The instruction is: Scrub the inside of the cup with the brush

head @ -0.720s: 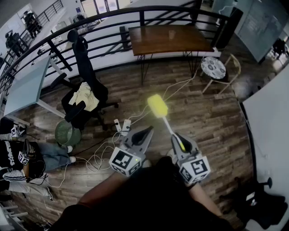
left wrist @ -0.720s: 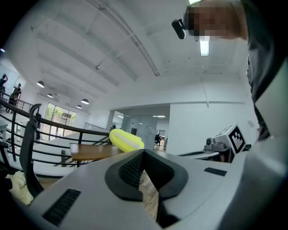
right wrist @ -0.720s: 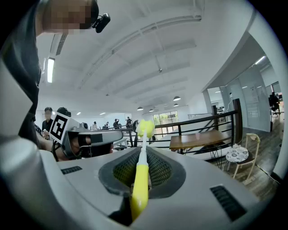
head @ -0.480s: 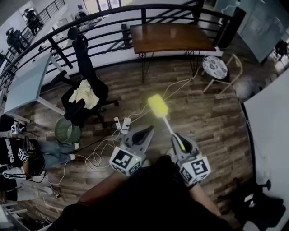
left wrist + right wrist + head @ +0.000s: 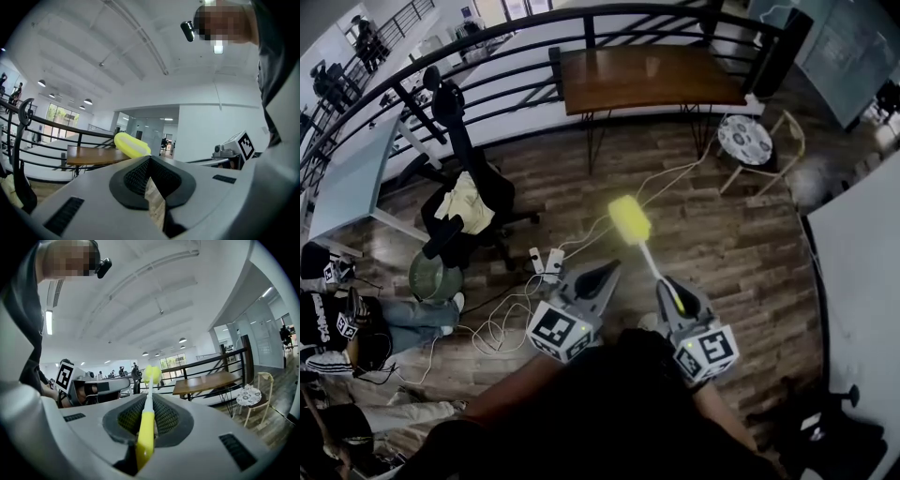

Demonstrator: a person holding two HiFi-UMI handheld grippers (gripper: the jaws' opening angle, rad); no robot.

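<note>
A: Running under both tongs is a plank wood floor [image 5: 722,253]. A brown wooden table [image 5: 647,80] is standing well ahead of them, against a black railing [image 5: 516,37].

B: And off to the side?

A: A black office chair [image 5: 499,192] with a pale yellow cloth [image 5: 467,202] draped on it is sitting ahead and left of the left tongs [image 5: 602,274]. White power strips [image 5: 546,261] are lying just beside those tips.

B: Is any writing showing?

A: Black-and-white square markers are facing up on the left cube [image 5: 556,330] and the right cube [image 5: 711,349]. White lettering is showing on a person's dark top [image 5: 328,323] far to the left, too small to read.

B: What are the tongs doing?

A: The left tongs are pressing together, holding nothing. The right tongs [image 5: 667,287] are pinching the brush [image 5: 146,423] by its glossy yellow handle [image 5: 145,439].

B: How is the brush looking?

A: A thin white stem [image 5: 149,397] is reaching straight out past the right tips. It is ending in a fat yellow sponge head [image 5: 627,220], which is hanging over the floor ahead of both tongs.
</note>
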